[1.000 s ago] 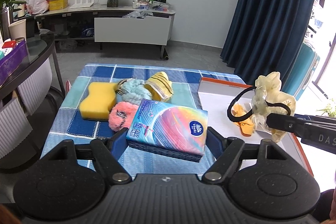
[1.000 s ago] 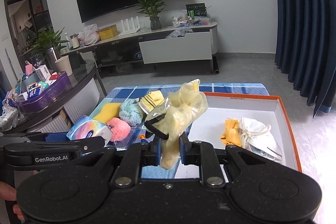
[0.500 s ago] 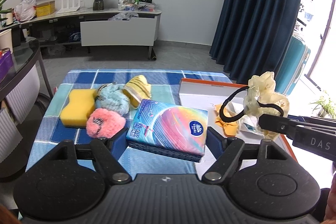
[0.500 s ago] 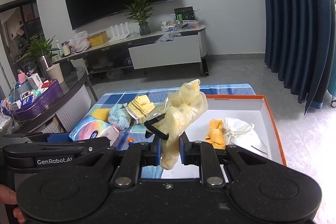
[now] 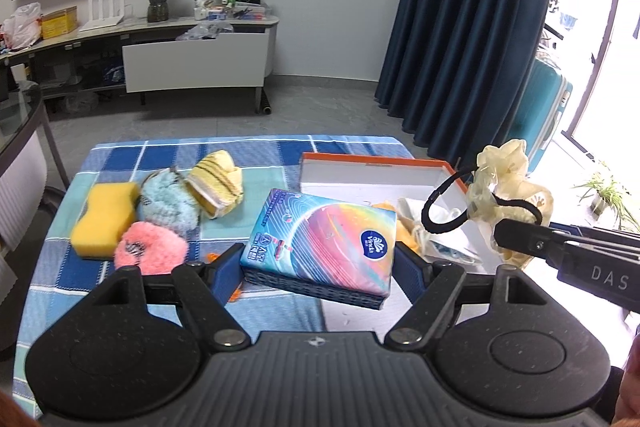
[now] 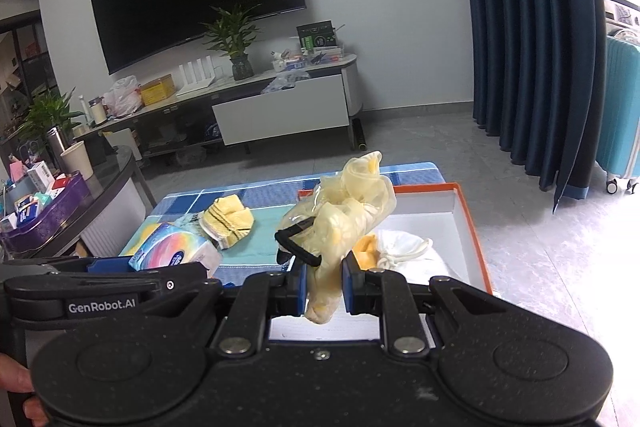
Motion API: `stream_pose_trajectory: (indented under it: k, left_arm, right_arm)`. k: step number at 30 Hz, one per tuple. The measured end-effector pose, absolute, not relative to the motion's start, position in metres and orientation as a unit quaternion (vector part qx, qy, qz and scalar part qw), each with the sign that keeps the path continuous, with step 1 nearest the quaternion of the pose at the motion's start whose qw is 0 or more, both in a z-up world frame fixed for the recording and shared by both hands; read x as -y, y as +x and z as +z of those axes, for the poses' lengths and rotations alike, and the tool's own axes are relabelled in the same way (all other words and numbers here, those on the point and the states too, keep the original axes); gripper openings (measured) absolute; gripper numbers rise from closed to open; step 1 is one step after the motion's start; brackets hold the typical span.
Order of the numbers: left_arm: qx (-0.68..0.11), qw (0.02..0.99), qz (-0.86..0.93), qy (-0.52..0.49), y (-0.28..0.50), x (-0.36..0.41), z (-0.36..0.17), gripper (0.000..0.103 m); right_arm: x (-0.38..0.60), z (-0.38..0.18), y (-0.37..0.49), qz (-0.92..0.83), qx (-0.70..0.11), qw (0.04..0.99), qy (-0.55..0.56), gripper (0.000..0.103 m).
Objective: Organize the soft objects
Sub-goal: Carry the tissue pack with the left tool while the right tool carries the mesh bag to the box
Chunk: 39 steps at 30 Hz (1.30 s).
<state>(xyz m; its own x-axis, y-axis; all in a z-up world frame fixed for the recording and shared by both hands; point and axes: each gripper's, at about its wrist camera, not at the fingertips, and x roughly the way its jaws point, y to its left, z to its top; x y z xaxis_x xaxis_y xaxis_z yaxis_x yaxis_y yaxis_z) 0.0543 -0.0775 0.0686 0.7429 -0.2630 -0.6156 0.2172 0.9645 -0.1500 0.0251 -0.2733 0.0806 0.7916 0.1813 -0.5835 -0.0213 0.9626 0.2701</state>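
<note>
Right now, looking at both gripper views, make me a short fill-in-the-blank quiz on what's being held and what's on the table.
1. The left gripper is closed on a pack of ____.
2. The right gripper grips a pale yellow bundle with a ____ elastic band.
3. The white box has an ____ rim.

Missing words: tissues; black; orange

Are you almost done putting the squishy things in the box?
About halfway. The box already holds a white cloth and an orange one. The left hand-held gripper carries the tissue pack; the right one the yellow scrunchie. Sponge, two puffs and striped cloth wait.
</note>
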Motion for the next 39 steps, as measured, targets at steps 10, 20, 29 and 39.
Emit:
stream_pose_trajectory:
  k: [10,20,29,39]
  left_arm:
    - [-0.342,0.928,-0.144,-0.032,0.066,0.091,0.067,0.079]
    - [-0.346,0.924,-0.159,-0.026,0.075,0.11,0.065,0.079]
    - [-0.35,0.922,-0.167,-0.02,0.081,0.122,0.065,0.079]
    - [-0.354,0.919,-0.173,-0.017,0.089,0.134,0.062,0.079]
  right_arm:
    - [0.287,0.079,0.025,0.034,-0.315,0.939,0.132,0.022]
    - [0.298,0.076,0.028,0.018,-0.315,0.938,0.141,0.022]
    - [0.306,0.071,0.03,0.006,-0.316,0.937,0.148,0.022]
    - [0.316,0.067,0.039,0.001,-0.321,0.935,0.151,0.023]
